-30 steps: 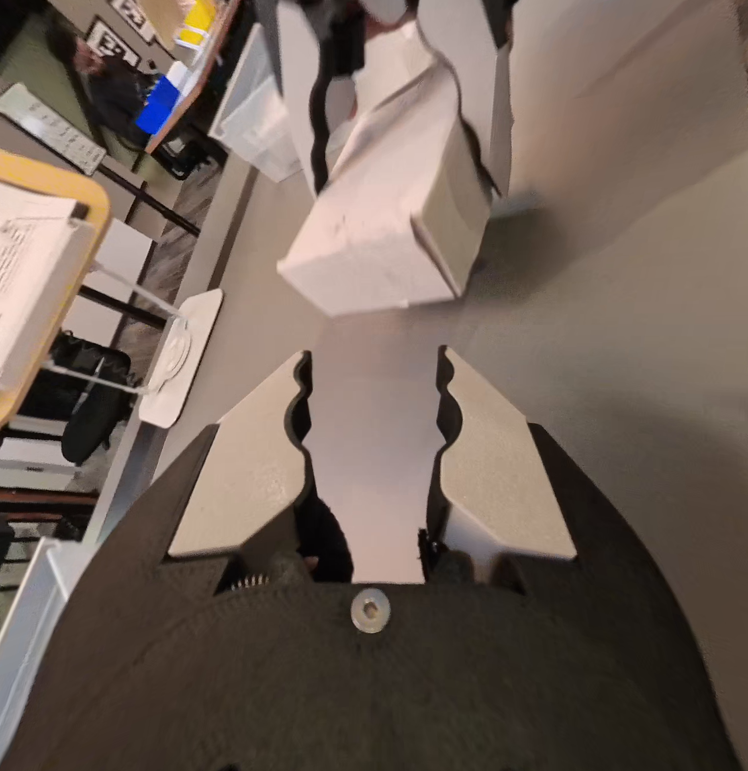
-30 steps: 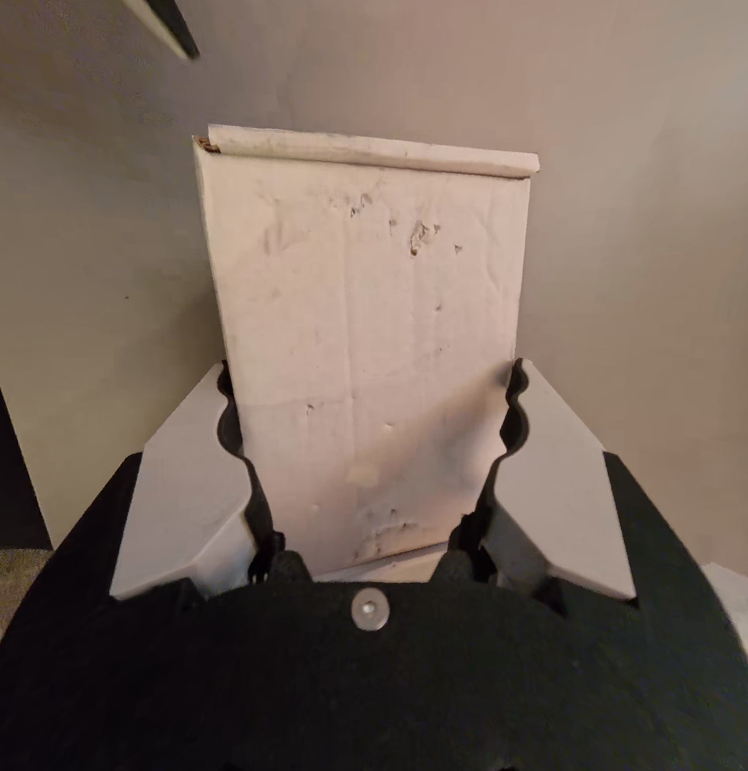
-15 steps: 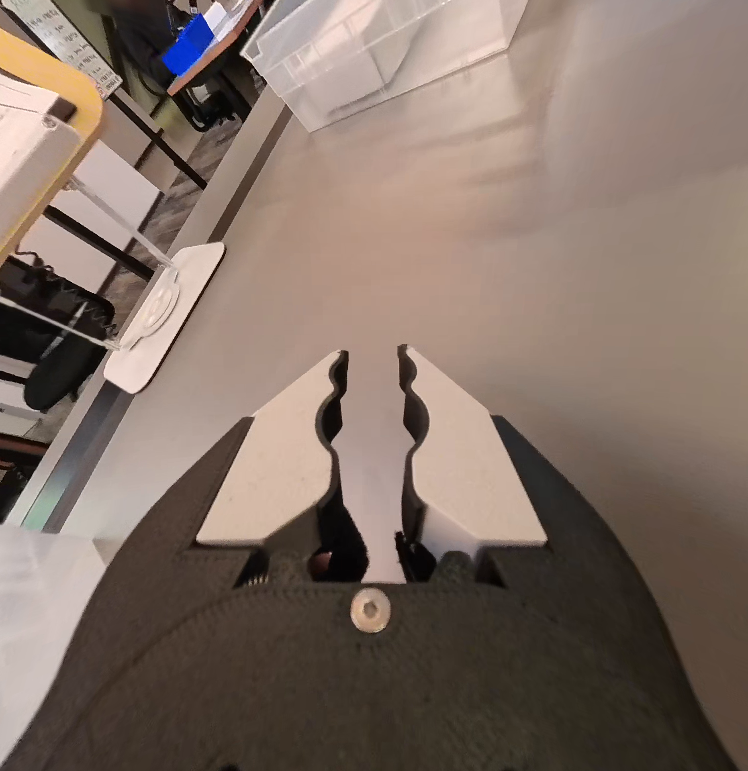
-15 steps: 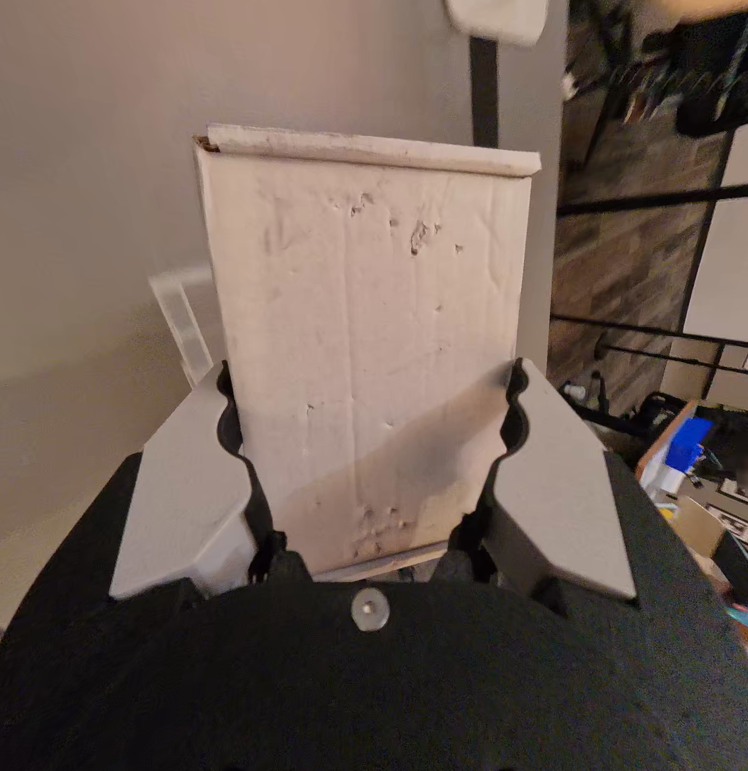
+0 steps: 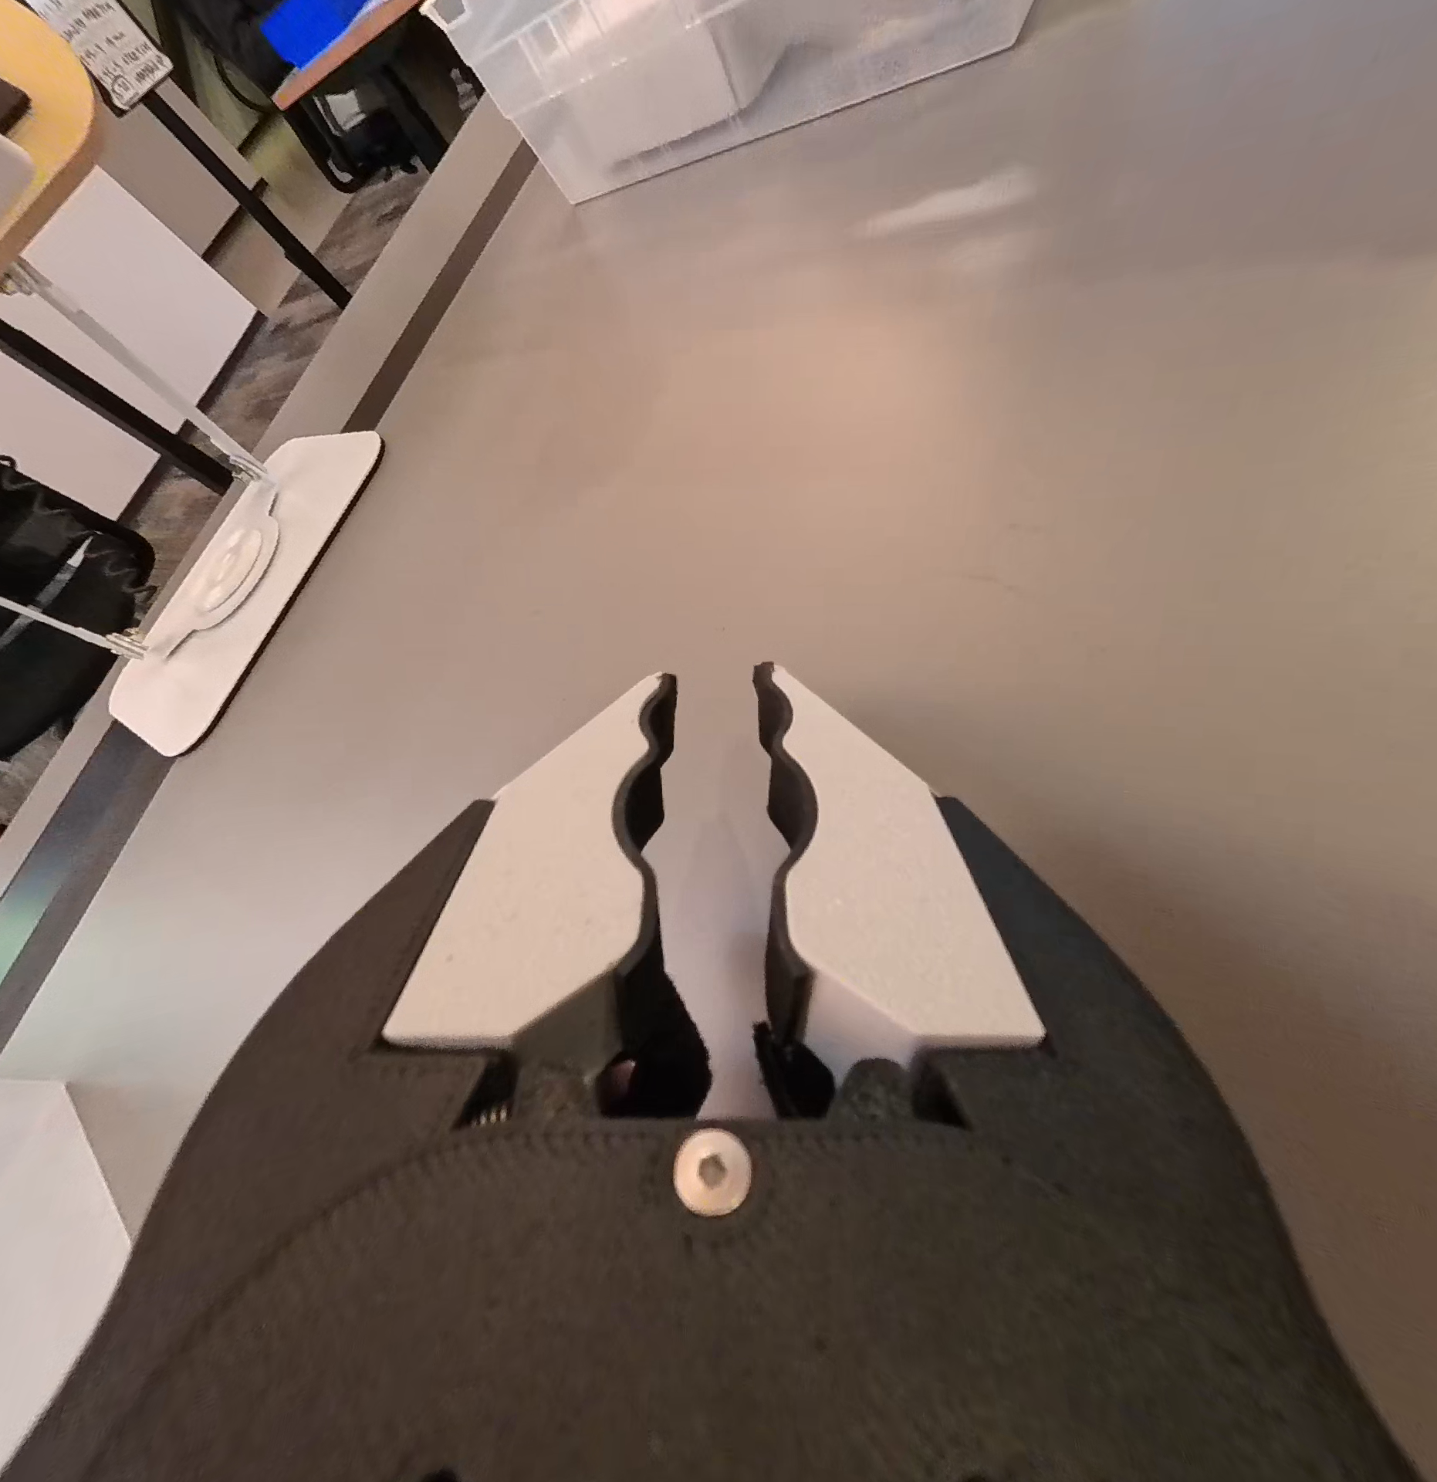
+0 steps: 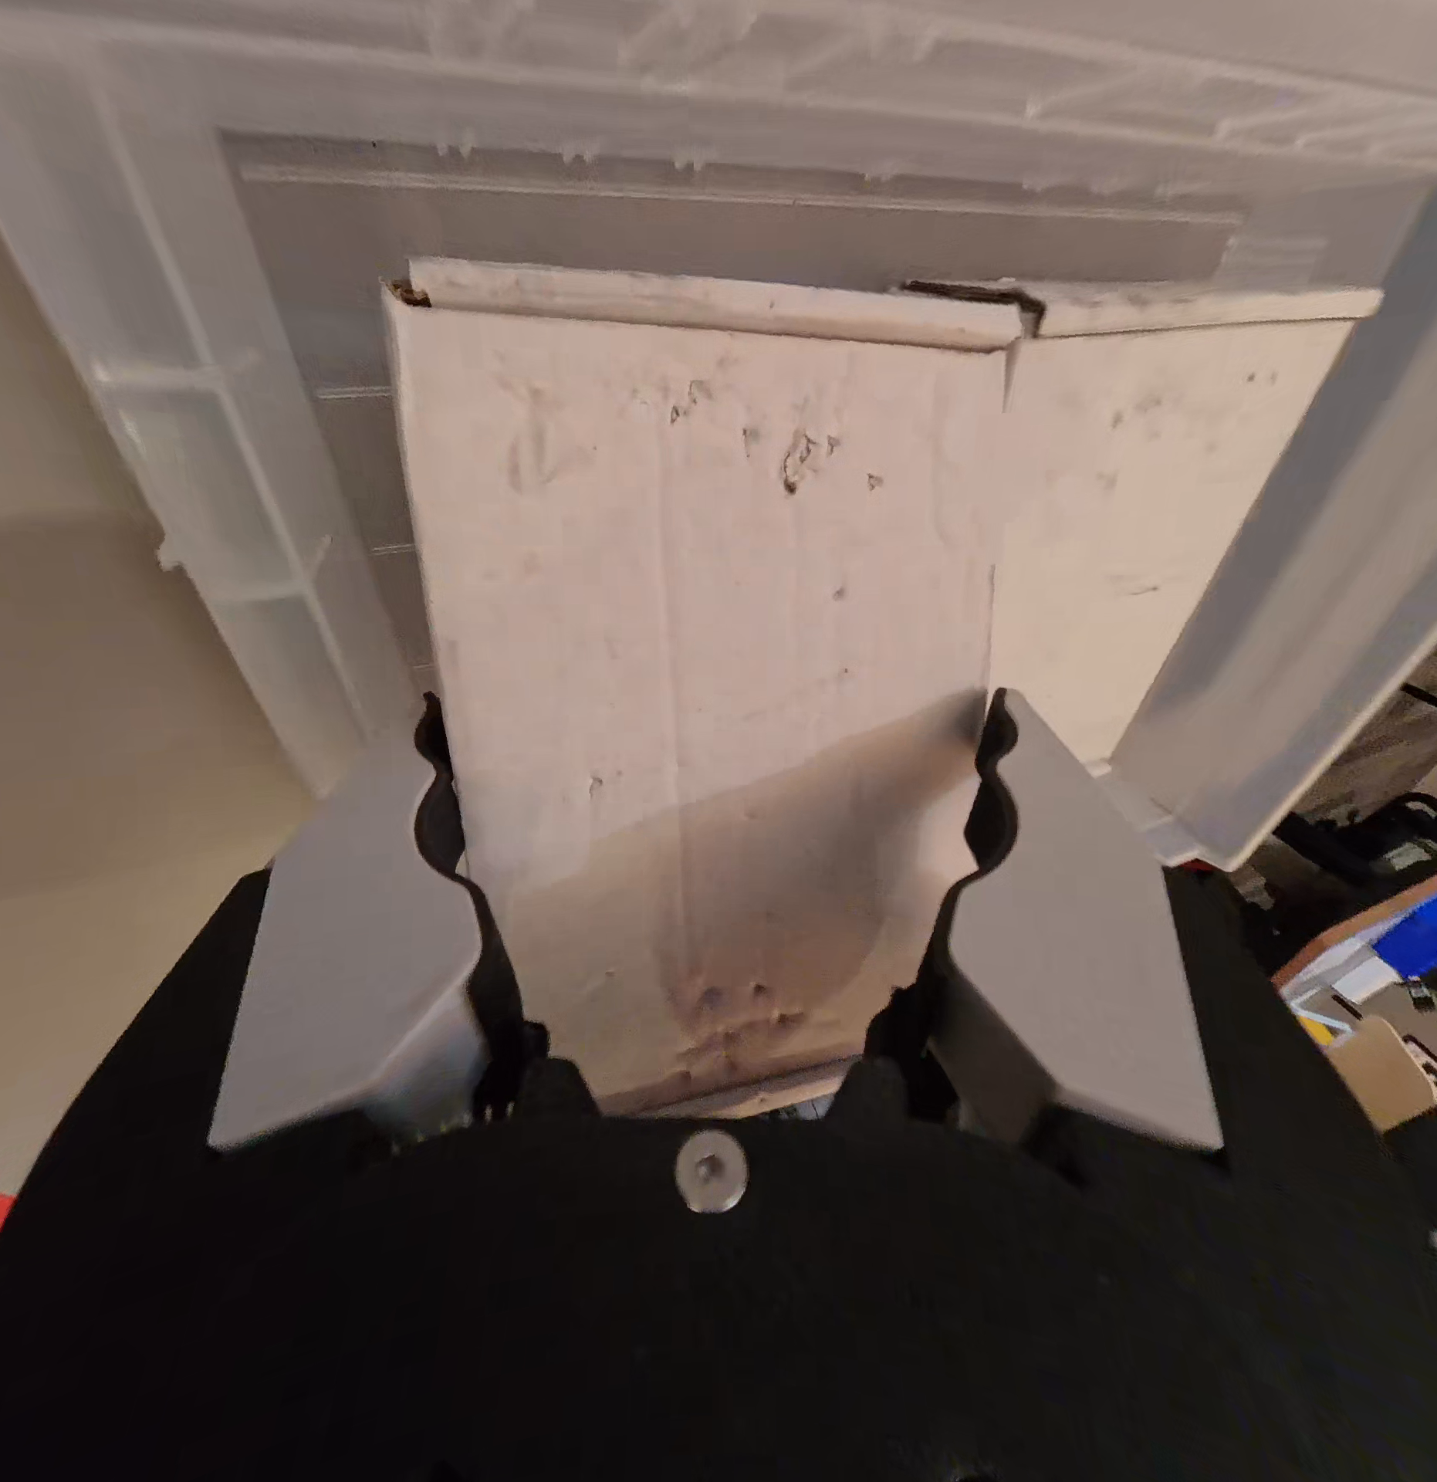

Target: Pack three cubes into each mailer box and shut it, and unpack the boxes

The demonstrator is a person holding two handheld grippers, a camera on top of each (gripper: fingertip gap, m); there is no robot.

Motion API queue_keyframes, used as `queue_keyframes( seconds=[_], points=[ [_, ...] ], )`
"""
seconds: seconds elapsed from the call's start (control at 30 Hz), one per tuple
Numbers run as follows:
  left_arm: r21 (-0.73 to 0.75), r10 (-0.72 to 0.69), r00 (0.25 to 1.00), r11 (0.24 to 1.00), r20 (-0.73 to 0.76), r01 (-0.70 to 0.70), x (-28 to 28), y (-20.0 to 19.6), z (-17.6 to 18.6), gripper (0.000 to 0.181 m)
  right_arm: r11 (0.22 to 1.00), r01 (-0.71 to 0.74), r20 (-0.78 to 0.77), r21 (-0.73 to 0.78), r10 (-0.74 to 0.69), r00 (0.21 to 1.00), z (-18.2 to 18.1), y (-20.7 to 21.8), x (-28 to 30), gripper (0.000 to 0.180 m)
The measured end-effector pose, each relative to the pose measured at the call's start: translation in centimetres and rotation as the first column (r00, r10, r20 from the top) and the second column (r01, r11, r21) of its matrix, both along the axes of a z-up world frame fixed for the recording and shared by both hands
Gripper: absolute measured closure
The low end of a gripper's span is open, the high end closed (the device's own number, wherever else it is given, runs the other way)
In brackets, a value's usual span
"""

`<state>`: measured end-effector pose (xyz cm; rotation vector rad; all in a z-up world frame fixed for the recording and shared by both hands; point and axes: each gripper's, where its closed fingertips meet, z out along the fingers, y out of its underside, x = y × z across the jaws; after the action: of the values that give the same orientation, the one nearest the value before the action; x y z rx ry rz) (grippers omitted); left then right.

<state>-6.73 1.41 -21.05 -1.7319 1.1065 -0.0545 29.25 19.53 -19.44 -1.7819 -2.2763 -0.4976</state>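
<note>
Now right gripper (image 6: 711, 706) clamped on shut white mailer box (image 6: 699, 577), carried from bare table into clear plastic bin (image 6: 218, 513); second white box (image 6: 1164, 513) just beside it, likely touching, edge blurred. Left gripper (image 5: 714, 682) empty, jaws narrowed to slim gap, swung away over grey table (image 5: 1020, 497). Judgement: packed box being stowed; release next.

Grey desk (image 5: 980, 497): clear plastic bin (image 5: 747, 88) at far edge, white flat stand base (image 5: 250, 593) at left edge.
</note>
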Motion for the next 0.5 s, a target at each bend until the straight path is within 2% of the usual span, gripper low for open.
queue_keyframes(
  seconds=[0.07,0.1,0.23,0.37,0.5],
  points=[
    [0.001,0.001,1.000,1.000,-0.006,-0.001,0.0,0.0,-0.1,0.160,1.000,0.020,0.040,-0.012,-0.020,0.999,-0.7,0.0,0.2,0.052],
    [0.002,0.004,1.000,1.000,-0.011,-0.004,0.0,0.1,-0.1,0.159,0.999,0.026,0.032,-0.022,-0.025,0.999,-0.9,-0.2,0.0,0.058],
    [0.009,-0.001,1.000,1.000,-0.022,0.001,0.0,0.0,-0.2,0.157,0.999,0.038,0.008,0.033,-0.038,0.999,0.5,0.2,-0.2,0.053],
    [0.062,0.017,1.000,0.998,-0.013,-0.016,-0.4,0.0,1.2,0.153,0.979,0.167,-0.177,0.118,-0.144,0.974,4.1,1.0,0.1,0.063],
    [0.195,0.035,0.997,0.980,0.074,-0.049,-1.3,-0.9,6.6,0.150,0.898,0.409,-0.389,0.163,-0.322,0.863,6.9,2.3,3.5,0.081]
  ],
)
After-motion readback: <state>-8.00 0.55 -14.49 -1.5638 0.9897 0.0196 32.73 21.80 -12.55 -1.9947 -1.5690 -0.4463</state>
